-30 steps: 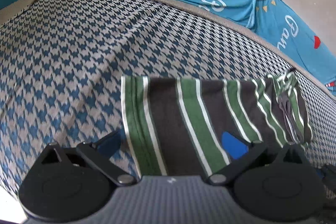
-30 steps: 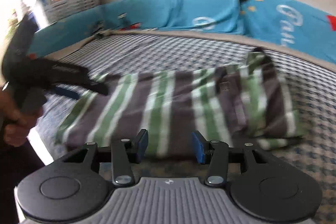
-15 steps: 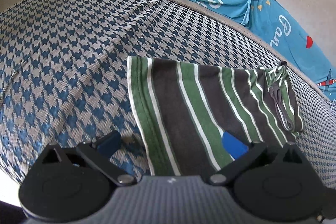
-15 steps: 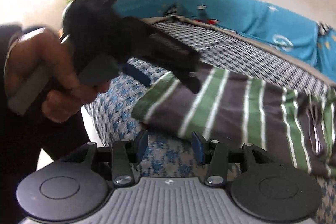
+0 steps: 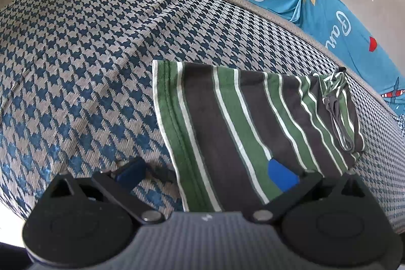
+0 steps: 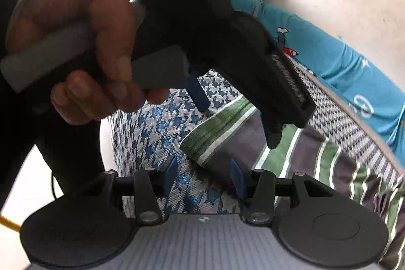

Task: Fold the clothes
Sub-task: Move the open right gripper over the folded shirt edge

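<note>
Left wrist: striped garment (image 5: 243,128) on houndstooth bed (image 5: 83,62)

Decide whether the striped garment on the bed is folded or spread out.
Folded: the striped garment lies as a compact rectangle, with layered edges at its near corner.

Folded green-and-grey striped garment (image 5: 243,123) flat on houndstooth mattress (image 5: 83,62)

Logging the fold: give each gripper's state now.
Left gripper: open, straddling the striped garment's edge.
Right gripper: open, holding nothing.
</note>
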`<action>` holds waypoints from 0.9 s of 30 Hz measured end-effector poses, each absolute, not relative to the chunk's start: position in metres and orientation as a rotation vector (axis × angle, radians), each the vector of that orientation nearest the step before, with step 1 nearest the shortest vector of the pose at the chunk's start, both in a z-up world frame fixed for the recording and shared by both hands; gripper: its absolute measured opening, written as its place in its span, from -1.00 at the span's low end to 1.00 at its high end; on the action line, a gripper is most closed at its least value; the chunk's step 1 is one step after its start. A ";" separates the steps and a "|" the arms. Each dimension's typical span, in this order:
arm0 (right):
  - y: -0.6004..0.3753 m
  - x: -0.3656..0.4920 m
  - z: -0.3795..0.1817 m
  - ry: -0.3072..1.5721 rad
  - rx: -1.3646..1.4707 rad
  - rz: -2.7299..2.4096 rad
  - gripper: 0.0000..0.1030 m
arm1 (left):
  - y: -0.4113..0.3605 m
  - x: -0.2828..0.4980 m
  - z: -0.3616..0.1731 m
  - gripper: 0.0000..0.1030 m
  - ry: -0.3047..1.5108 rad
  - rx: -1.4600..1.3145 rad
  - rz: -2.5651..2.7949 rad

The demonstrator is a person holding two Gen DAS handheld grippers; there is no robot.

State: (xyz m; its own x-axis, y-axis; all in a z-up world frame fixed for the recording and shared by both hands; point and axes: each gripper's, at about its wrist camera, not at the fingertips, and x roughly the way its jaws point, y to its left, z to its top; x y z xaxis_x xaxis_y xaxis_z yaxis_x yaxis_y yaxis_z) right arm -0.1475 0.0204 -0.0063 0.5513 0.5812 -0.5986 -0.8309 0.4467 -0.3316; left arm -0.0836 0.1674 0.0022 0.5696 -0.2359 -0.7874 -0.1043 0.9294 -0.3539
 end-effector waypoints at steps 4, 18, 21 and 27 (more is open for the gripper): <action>0.030 -0.151 -0.015 0.370 -0.746 0.913 -0.13 | 0.174 -0.079 0.002 1.00 0.984 -0.423 -0.088; 0.023 -0.135 0.000 0.383 -0.545 0.872 -0.80 | 0.192 -0.074 0.000 1.00 1.043 -0.572 -0.139; 0.009 -0.124 0.011 0.430 -0.404 0.872 -0.80 | 0.194 -0.071 -0.002 1.00 1.044 -0.645 -0.188; -0.001 -0.110 0.017 0.482 -0.270 0.875 -0.79 | 0.187 -0.061 -0.007 0.71 1.050 -0.730 -0.317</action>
